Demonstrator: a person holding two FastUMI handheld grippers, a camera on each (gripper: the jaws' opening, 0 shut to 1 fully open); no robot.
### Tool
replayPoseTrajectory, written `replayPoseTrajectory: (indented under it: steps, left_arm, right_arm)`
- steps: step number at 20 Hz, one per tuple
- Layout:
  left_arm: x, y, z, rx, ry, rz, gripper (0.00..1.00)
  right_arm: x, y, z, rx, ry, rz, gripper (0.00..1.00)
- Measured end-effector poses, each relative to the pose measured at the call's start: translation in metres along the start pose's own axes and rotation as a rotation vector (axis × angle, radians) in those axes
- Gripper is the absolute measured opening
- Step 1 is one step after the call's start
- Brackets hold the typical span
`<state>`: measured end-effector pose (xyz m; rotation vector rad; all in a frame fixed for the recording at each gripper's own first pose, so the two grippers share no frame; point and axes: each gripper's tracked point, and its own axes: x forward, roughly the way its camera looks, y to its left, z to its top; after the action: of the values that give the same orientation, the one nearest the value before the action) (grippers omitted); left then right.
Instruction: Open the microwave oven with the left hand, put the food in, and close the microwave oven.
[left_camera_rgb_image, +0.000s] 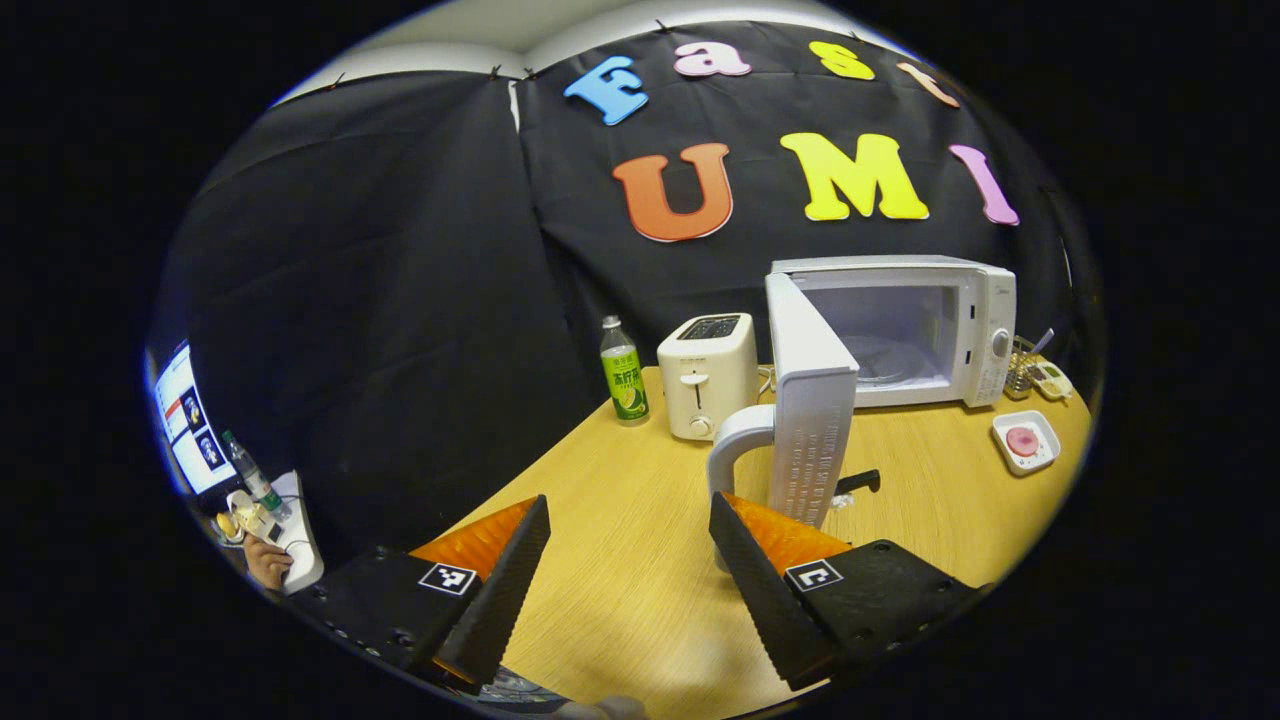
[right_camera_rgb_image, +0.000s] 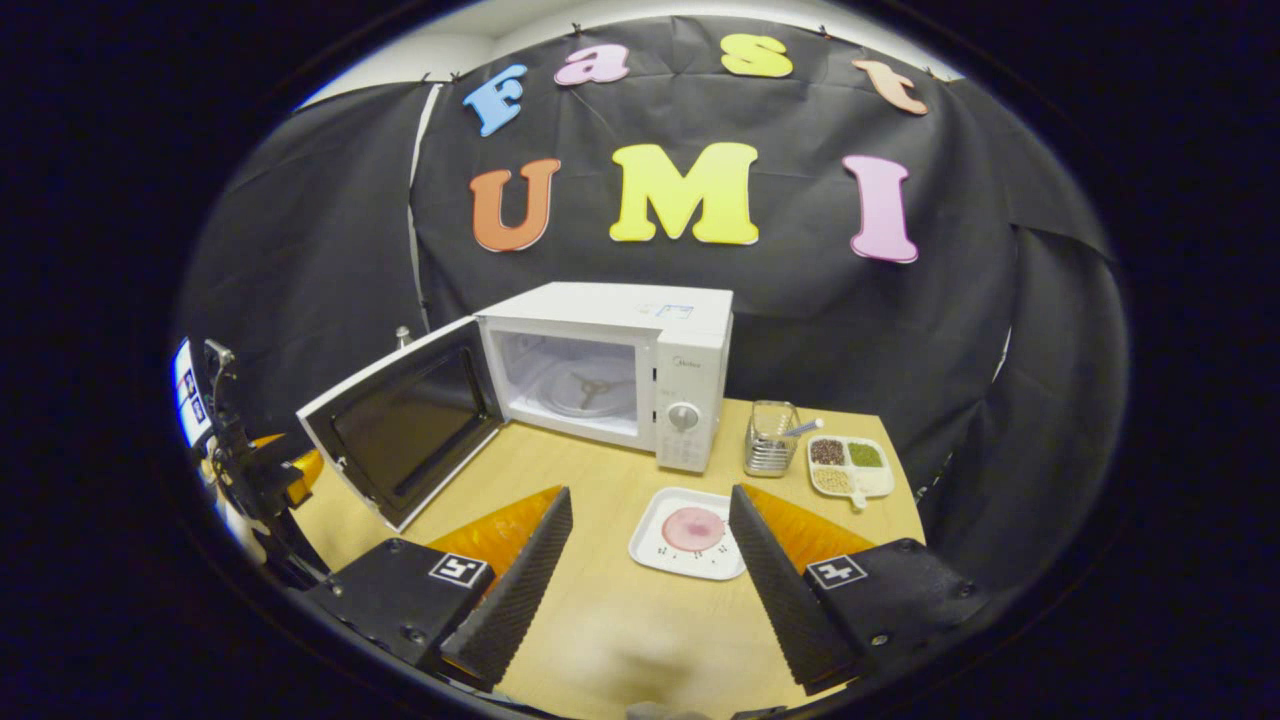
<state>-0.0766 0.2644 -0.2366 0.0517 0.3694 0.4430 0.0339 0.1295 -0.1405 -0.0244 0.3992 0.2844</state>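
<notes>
The right tool (right_camera_rgb_image: 648, 570), fingers apart low in the frame, should straddle the food plate (right_camera_rgb_image: 688, 546) squarely, then carry it level into the open microwave (right_camera_rgb_image: 610, 370).

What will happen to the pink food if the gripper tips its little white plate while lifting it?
The pink food lies loose on the shallow white plate, so it could probably slide off if tilted. The plate looks glossy and hard, so the right gripper, open around it, might slip on its rim. It seems flat and low, unlikely to tip when pushed.
</notes>
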Motion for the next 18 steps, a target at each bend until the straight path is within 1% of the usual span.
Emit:
replayPoseTrajectory:
  steps: [2,3,4,7,8,9,10,13,14,15,16,17,18]
  left_arm:
    - [-0.006,-0.002,0.0,0.009,-0.008,0.007,0.96]
    - [-0.012,-0.004,0.0,0.012,-0.012,0.002,0.96]
    - [-0.018,-0.007,0.001,0.008,-0.014,-0.007,0.96]
    - [-0.035,-0.022,0.009,-0.003,-0.027,-0.042,0.96]
    - [-0.038,-0.028,0.012,-0.005,-0.028,-0.056,0.96]
    - [-0.043,-0.036,0.015,-0.01,-0.026,-0.07,0.96]
    - [-0.047,-0.043,0.02,-0.015,-0.028,-0.088,0.96]
    - [-0.058,-0.062,0.038,-0.02,-0.05,-0.123,0.96]
    - [-0.063,-0.07,0.046,-0.027,-0.059,-0.138,0.96]
    - [-0.067,-0.078,0.056,-0.034,-0.072,-0.157,0.96]
    - [-0.07,-0.084,0.066,-0.041,-0.09,-0.173,0.96]
    - [-0.075,-0.093,0.077,-0.044,-0.106,-0.197,0.96]
    - [-0.077,-0.1,0.085,-0.04,-0.123,-0.212,0.96]
  right_arm:
    - [0.014,-0.015,-0.009,0.005,0.035,-0.022,1.0]
    - [0.022,-0.022,-0.015,0.019,0.047,-0.023,0.96]
    - [0.031,-0.029,-0.021,0.034,0.067,-0.026,1.0]
    - [0.059,-0.054,-0.051,0.101,0.154,-0.047,0.99]
    - [0.07,-0.06,-0.061,0.132,0.182,-0.048,0.96]
    - [0.08,-0.066,-0.071,0.157,0.215,-0.05,0.85]
    - [0.091,-0.072,-0.08,0.178,0.242,-0.047,0.92]
    - [0.119,-0.088,-0.112,0.226,0.336,-0.037,0.89]
    - [0.128,-0.091,-0.121,0.242,0.365,-0.027,0.86]
    - [0.137,-0.094,-0.129,0.255,0.394,-0.017,0.75]
    - [0.146,-0.097,-0.136,0.263,0.418,-0.009,0.82]
    - [0.154,-0.099,-0.141,0.268,0.433,-0.003,0.81]
    - [0.162,-0.101,-0.144,0.273,0.442,0.001,0.69]
